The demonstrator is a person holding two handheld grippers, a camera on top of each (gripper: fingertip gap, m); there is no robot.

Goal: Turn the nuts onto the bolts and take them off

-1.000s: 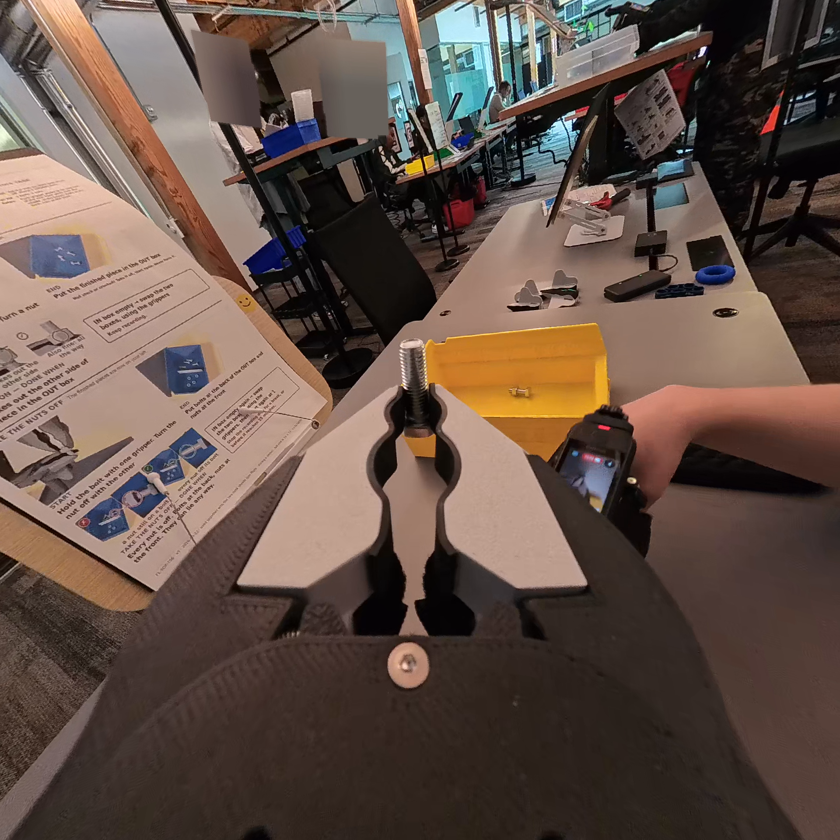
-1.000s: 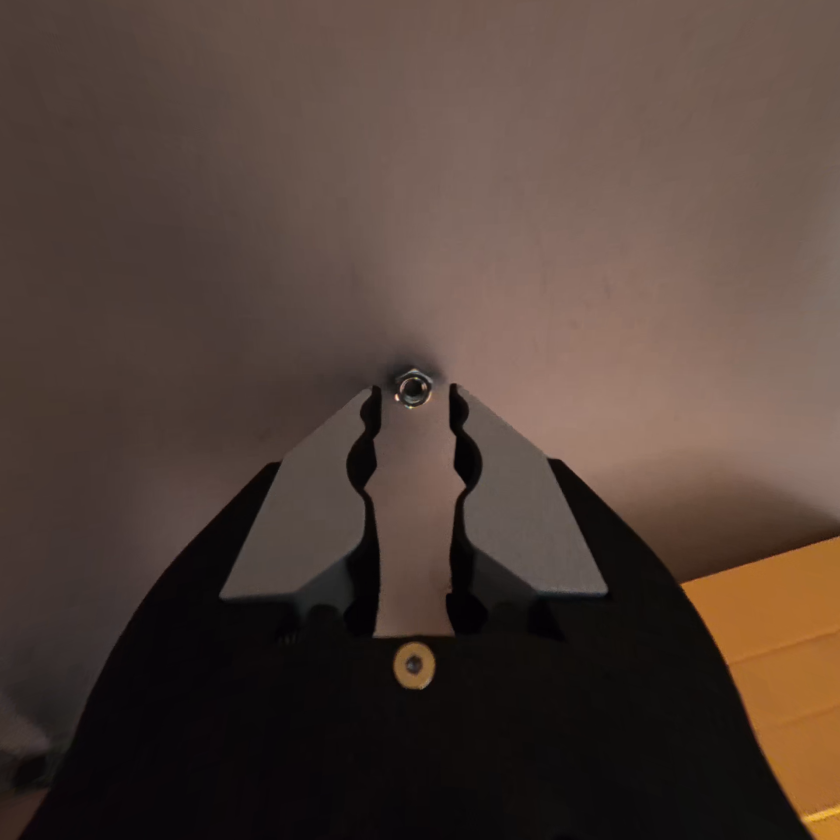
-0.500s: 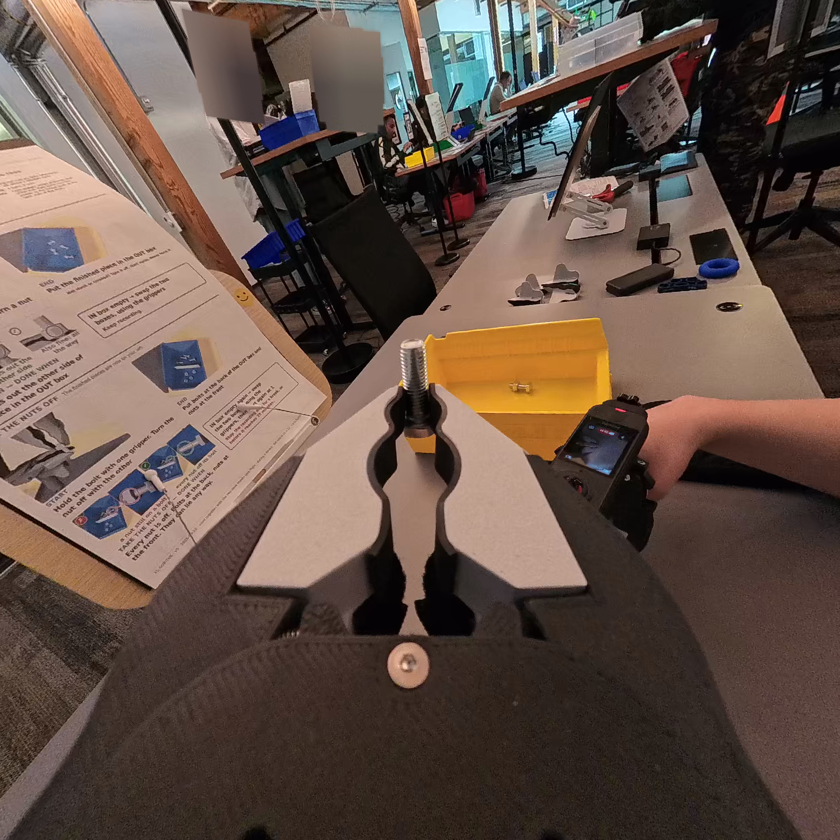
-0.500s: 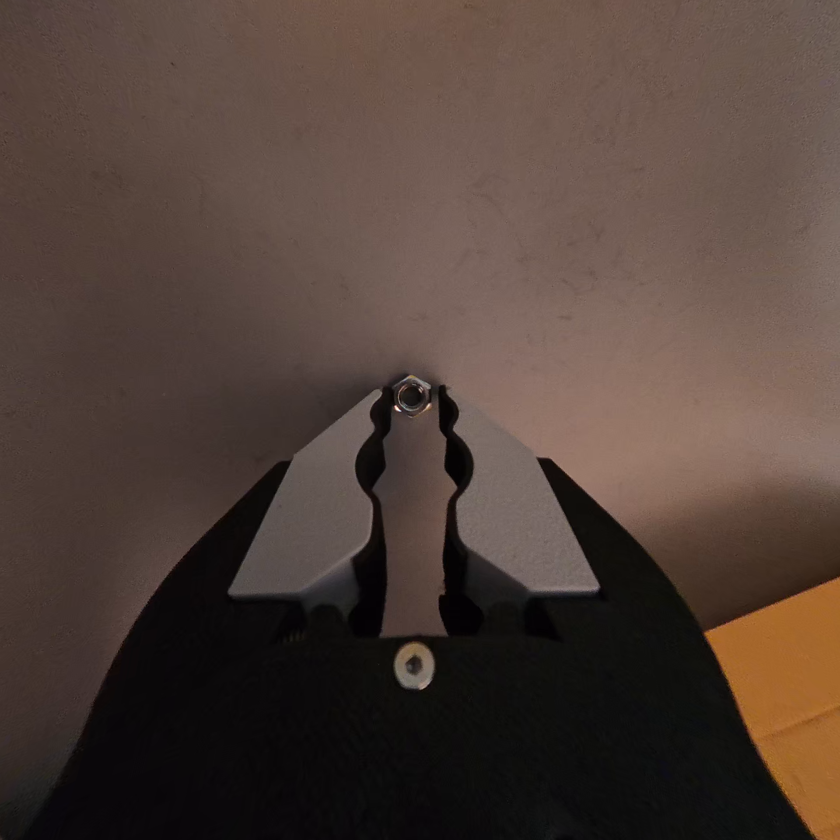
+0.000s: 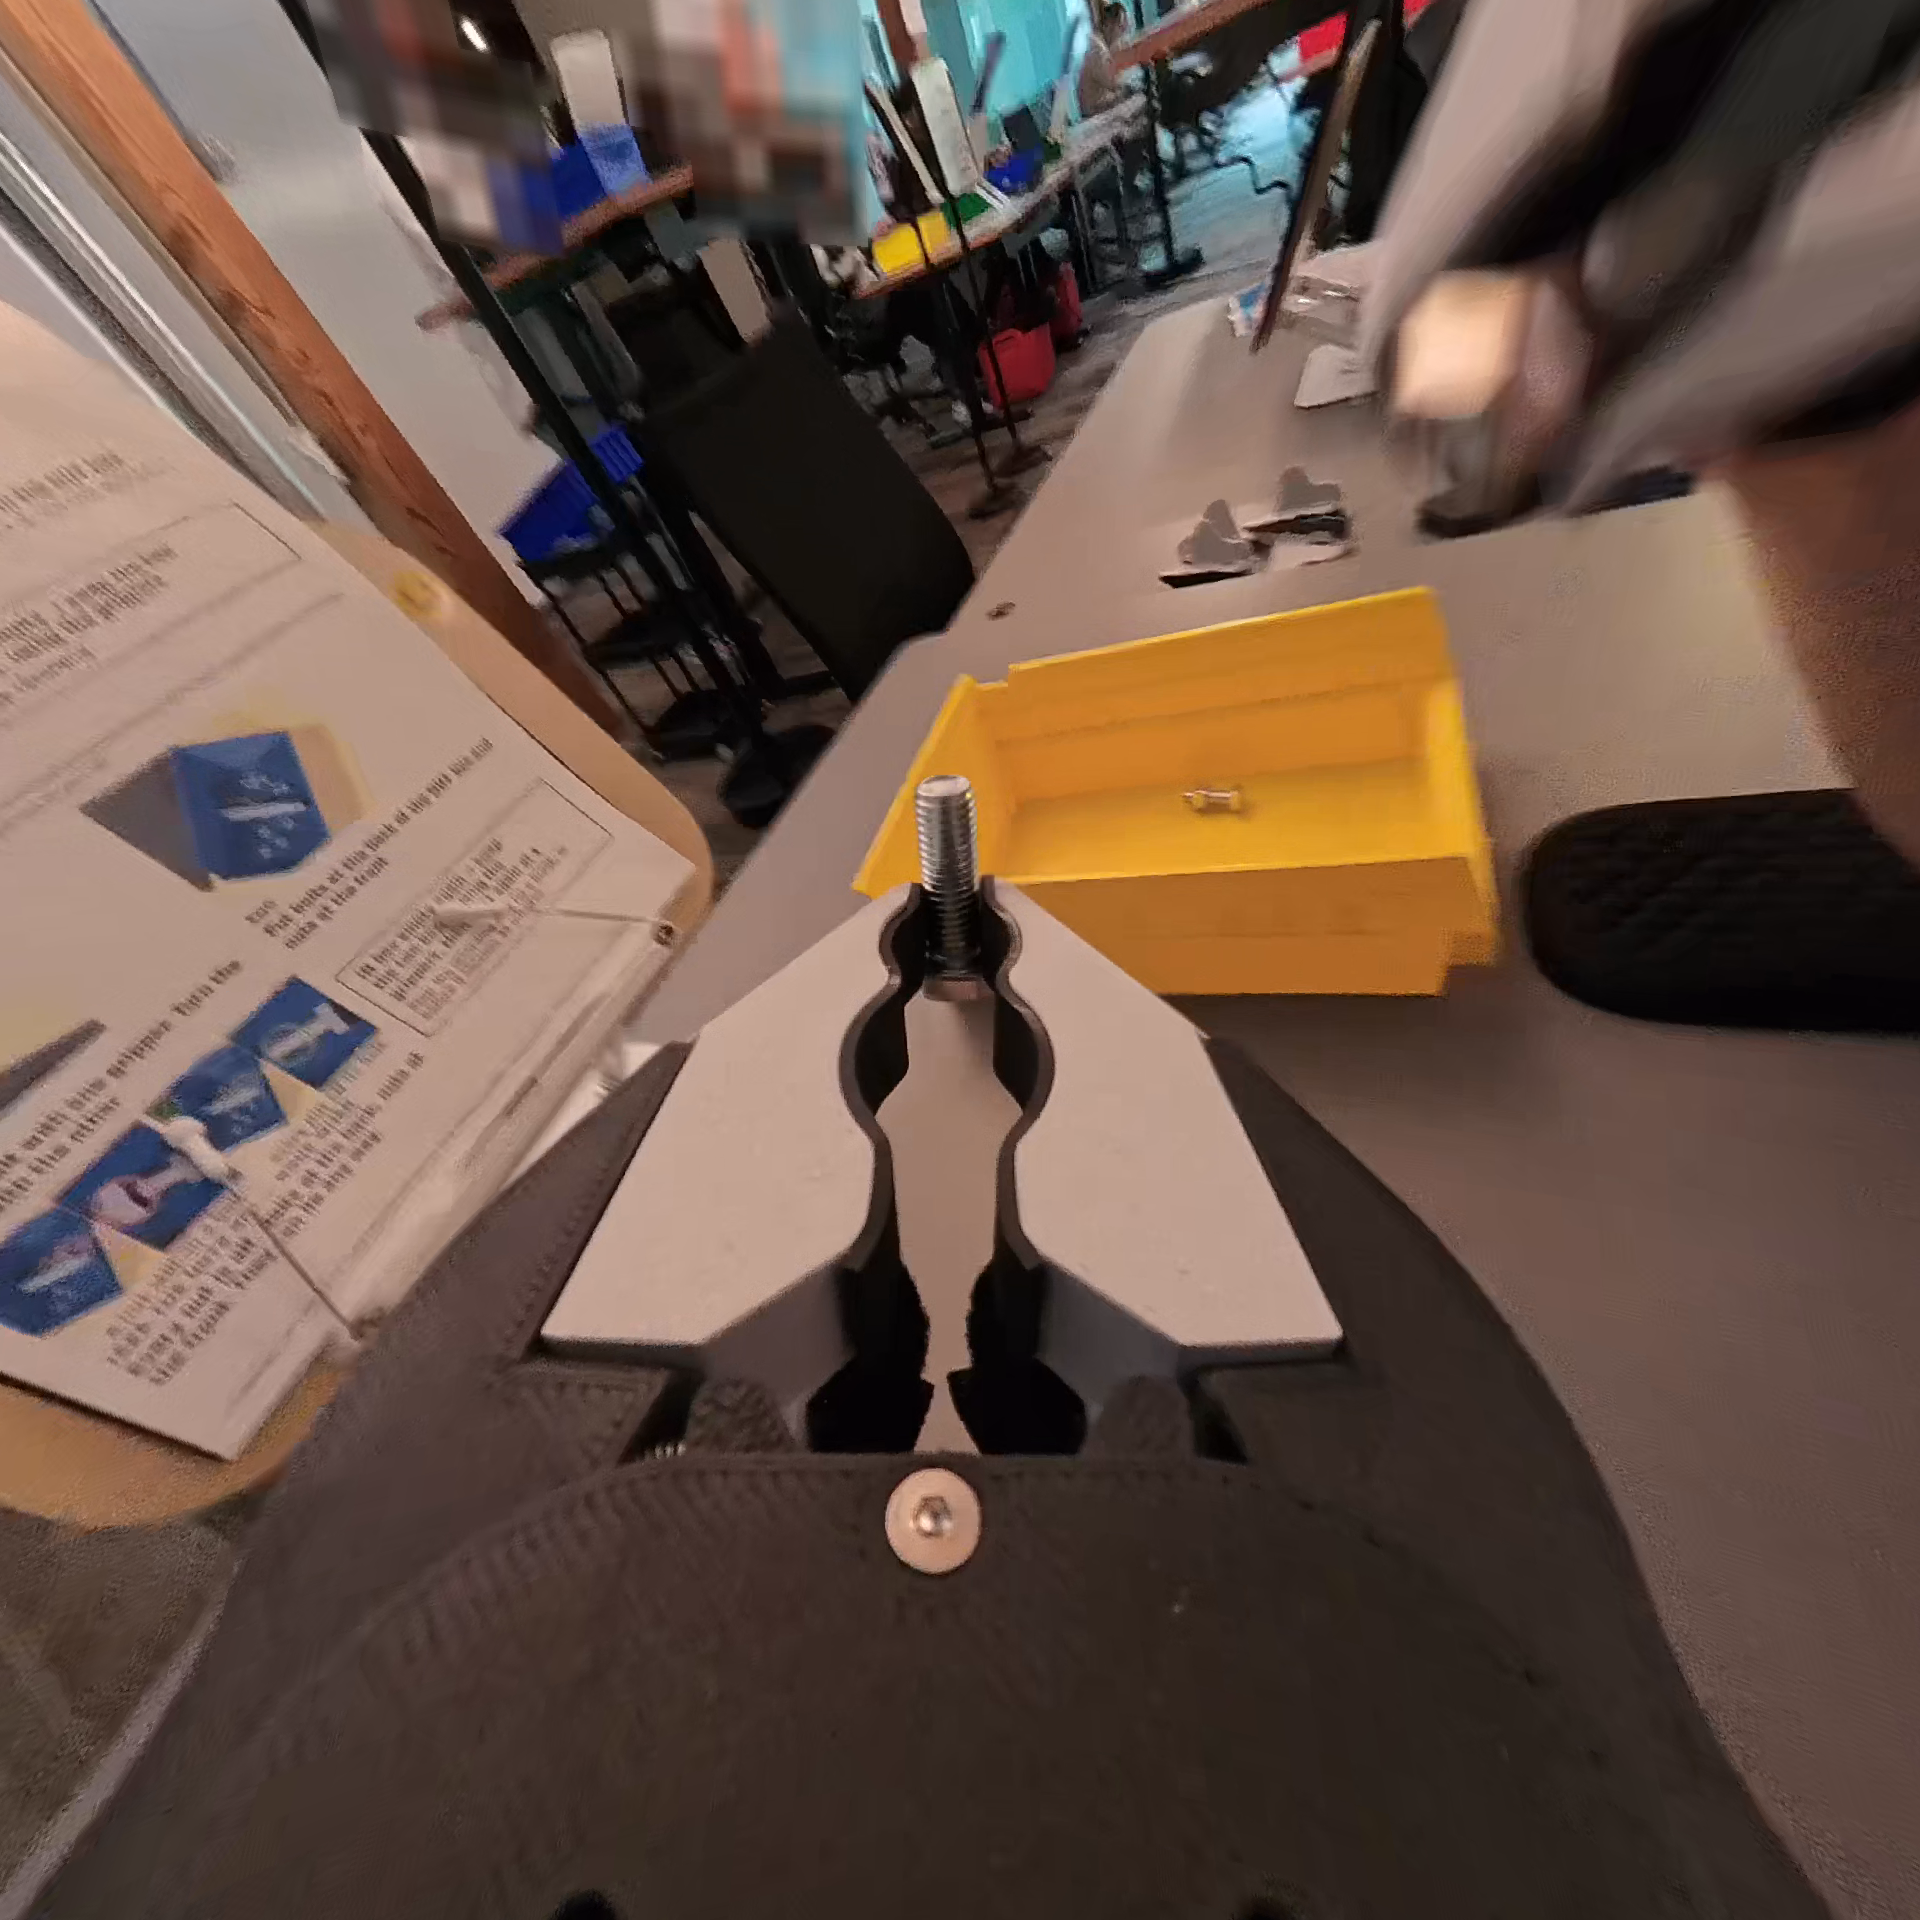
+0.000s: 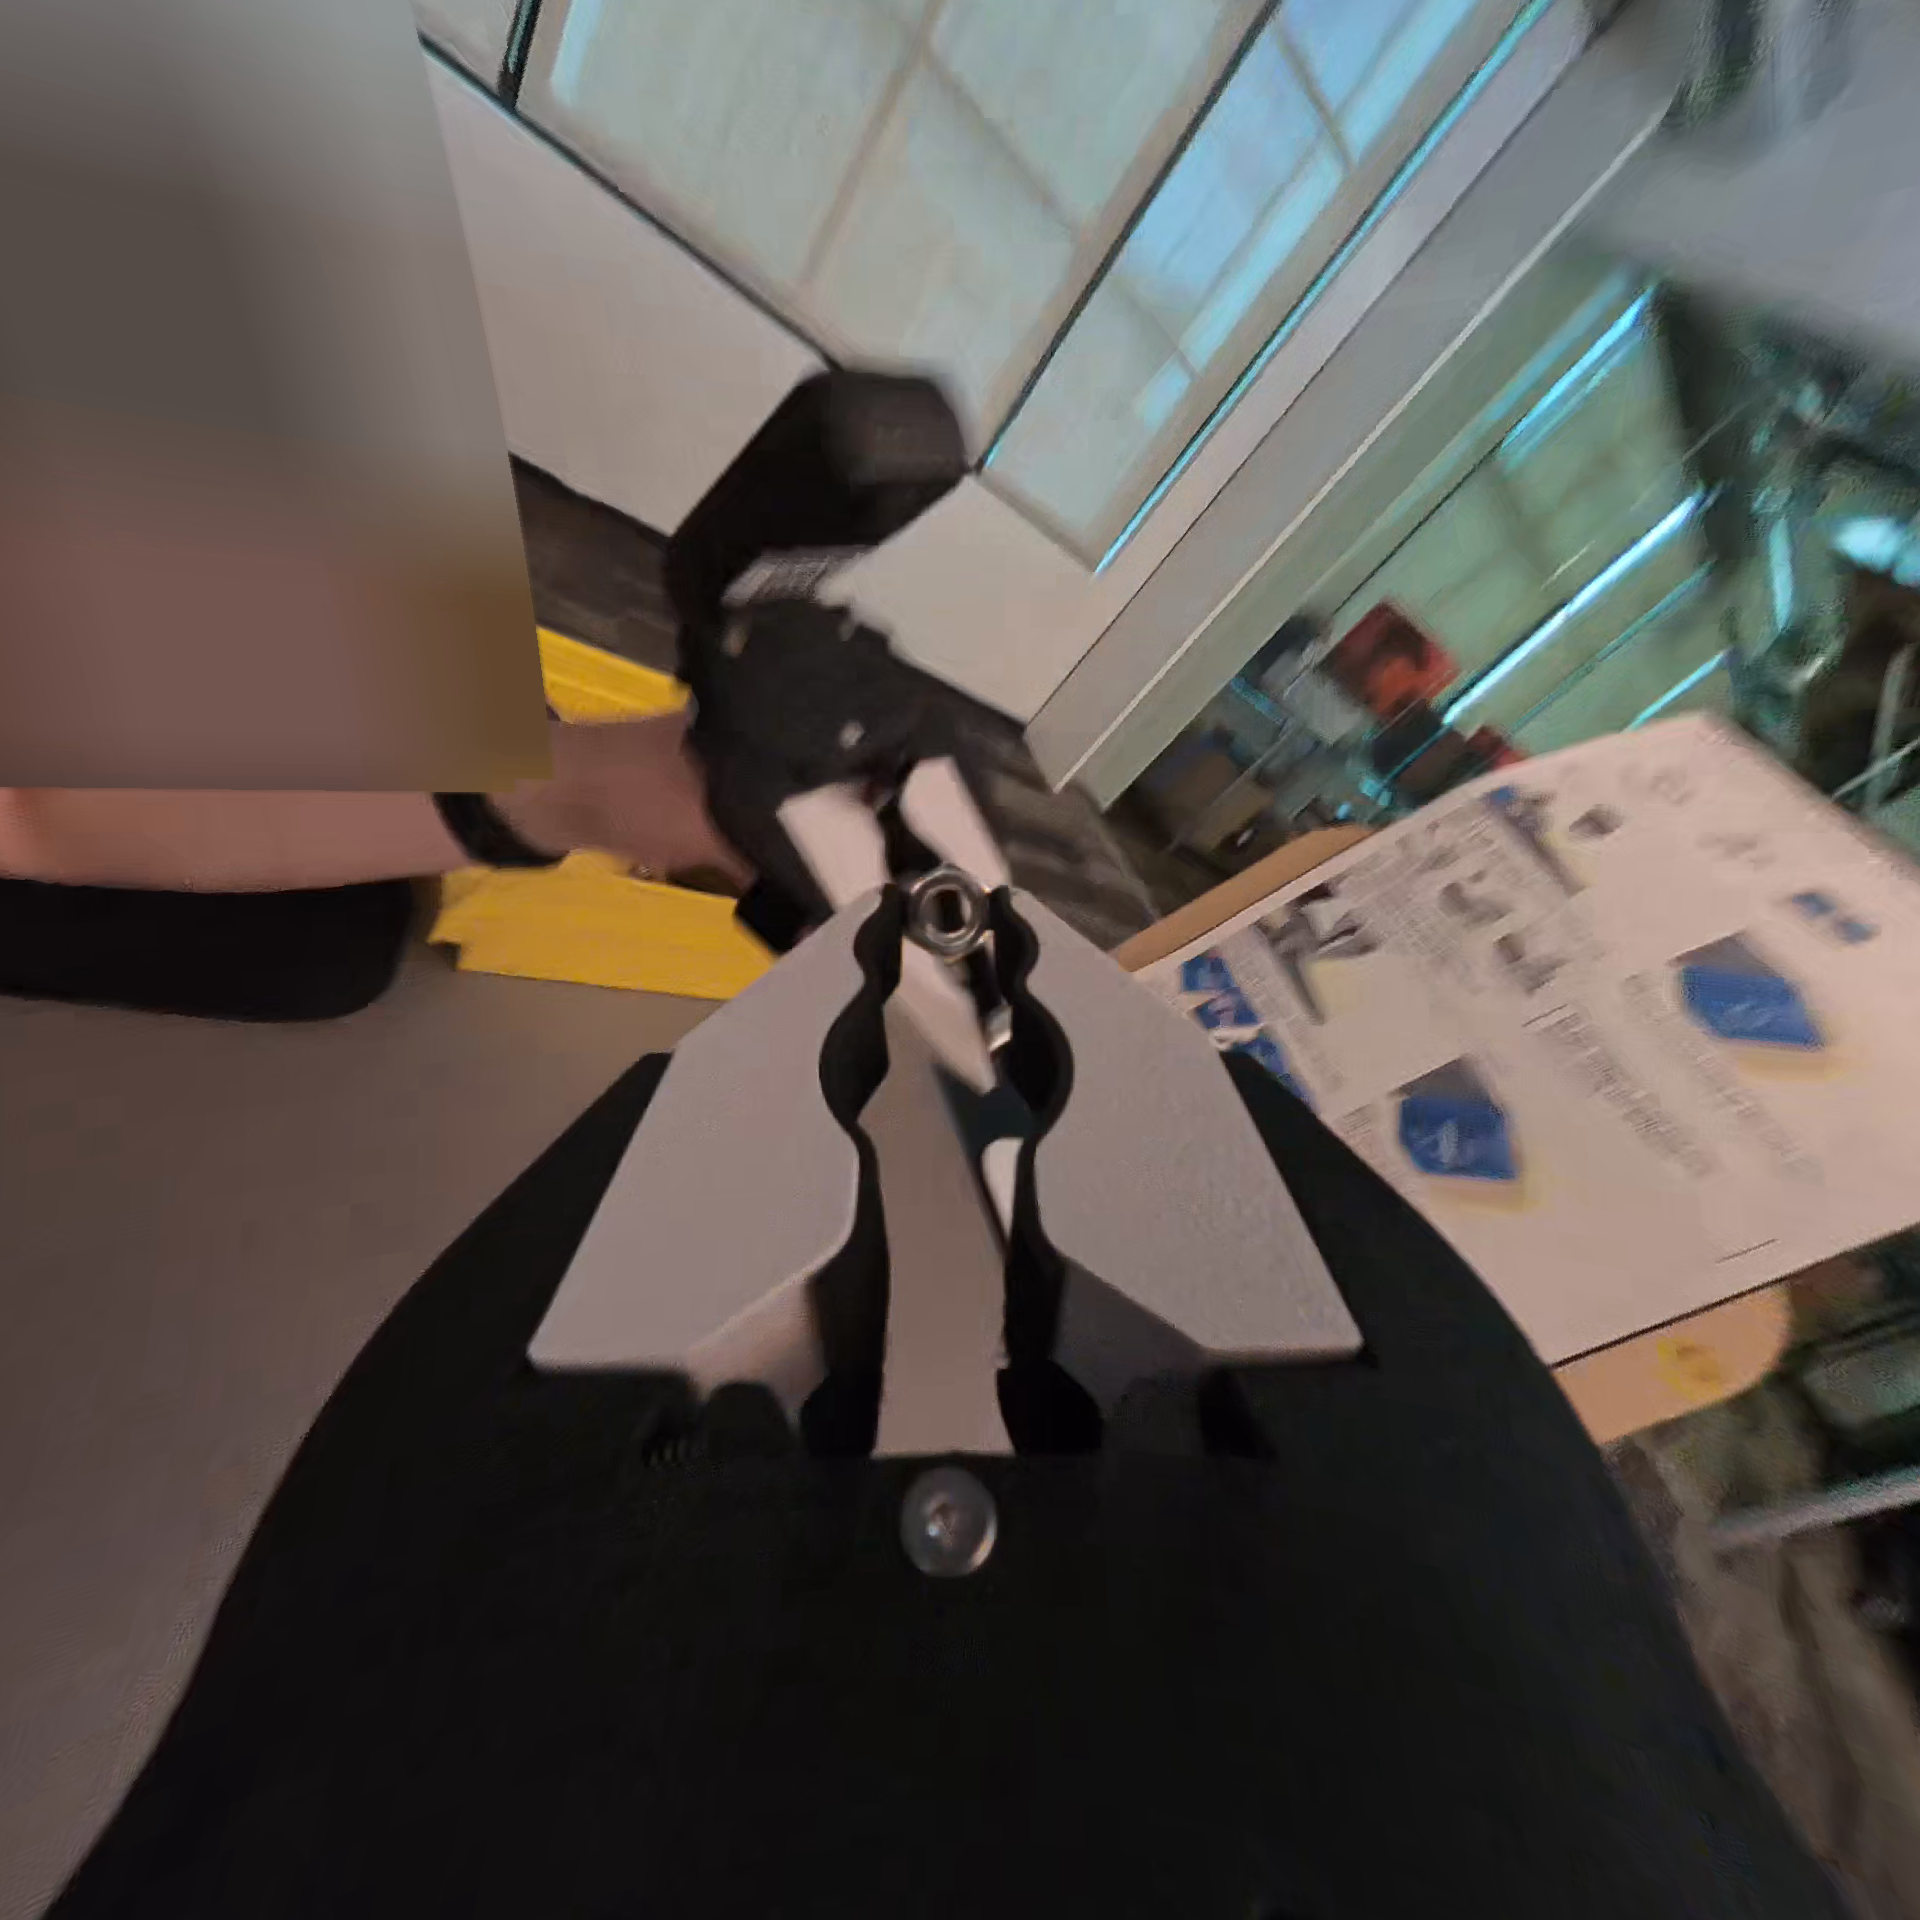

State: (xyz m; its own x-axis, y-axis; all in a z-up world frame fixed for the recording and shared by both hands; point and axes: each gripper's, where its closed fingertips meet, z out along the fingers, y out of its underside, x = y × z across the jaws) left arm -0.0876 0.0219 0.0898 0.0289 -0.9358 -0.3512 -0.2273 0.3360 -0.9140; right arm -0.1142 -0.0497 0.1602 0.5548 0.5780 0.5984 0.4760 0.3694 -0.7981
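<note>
My left gripper [image 5: 948,920] is shut on a steel bolt [image 5: 943,842], gripped near its head, with the threaded end sticking out past the fingertips. My right gripper [image 6: 943,925] is shut on a small hex nut [image 6: 943,920], held in the air with its hole facing the camera. In the right wrist view the left gripper [image 6: 904,831] sits just behind the nut; the bolt is hard to make out there. In the left wrist view the right gripper [image 5: 1507,343] is a blur at the upper right, well above the table.
A yellow bin [image 5: 1247,935] stands on the grey table [image 5: 1455,1247] ahead of the bolt, with one small bolt [image 5: 1214,800] inside. A black pad [image 5: 1725,904] lies to its right. An instruction poster [image 5: 260,935] leans at the left. A person's arm [image 6: 312,831] reaches in.
My right gripper closed on the nut lying on the table, lifted it and swung up towards the left gripper. The left gripper kept hold of the bolt and moved closer to the bin.
</note>
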